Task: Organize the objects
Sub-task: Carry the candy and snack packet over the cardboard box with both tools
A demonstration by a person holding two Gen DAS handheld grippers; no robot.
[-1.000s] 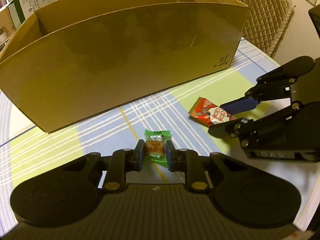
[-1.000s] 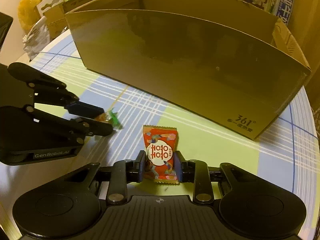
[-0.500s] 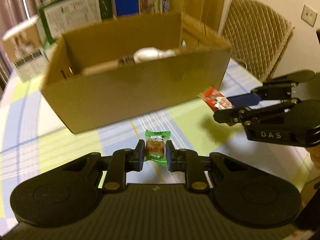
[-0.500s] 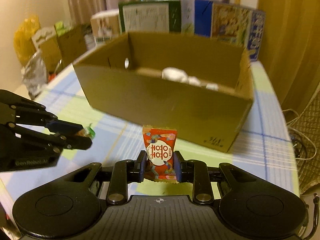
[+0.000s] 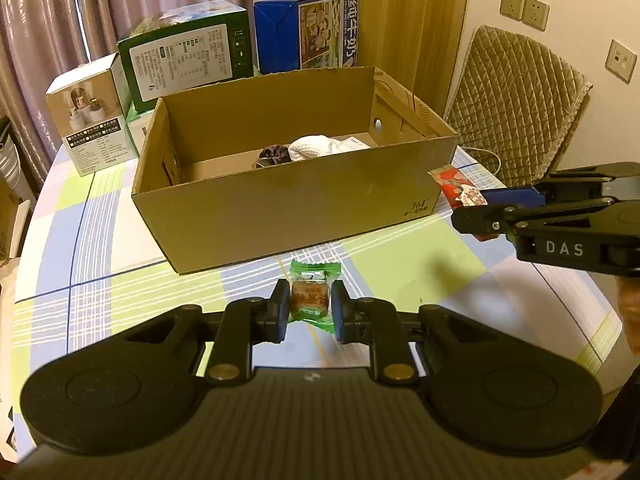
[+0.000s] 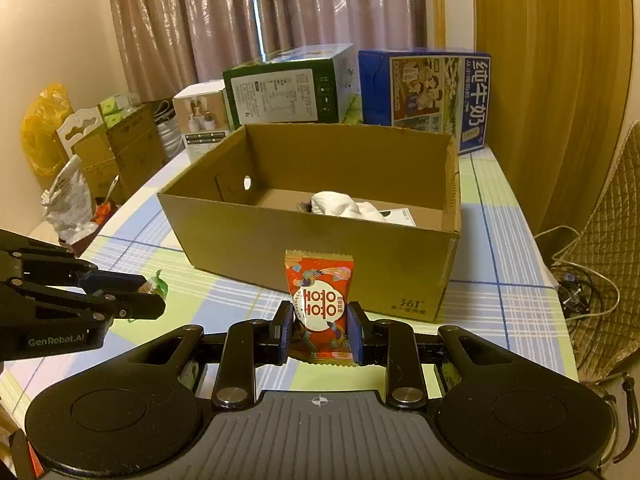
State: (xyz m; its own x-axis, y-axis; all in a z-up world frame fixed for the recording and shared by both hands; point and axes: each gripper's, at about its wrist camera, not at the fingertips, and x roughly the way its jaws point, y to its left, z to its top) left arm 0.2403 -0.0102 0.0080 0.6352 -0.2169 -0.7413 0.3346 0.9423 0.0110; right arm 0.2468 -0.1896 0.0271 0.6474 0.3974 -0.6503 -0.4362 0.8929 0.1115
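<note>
- We have our left gripper pinching a green-wrapped candy above the checked tablecloth, short of the cardboard box.
- Our right gripper is clamped on a red candy packet, held upright near the box's front right corner.
- The box is open and holds something white (perhaps a crumpled cloth) plus a dark item we cannot identify.
- Risk: both grips catch only the middle of slippery wrappers, so a quick swing could let either sweet slip out.
- Risk: releasing before we clear the front wall would drop them on the table; our two grippers could also collide over the box.
</note>
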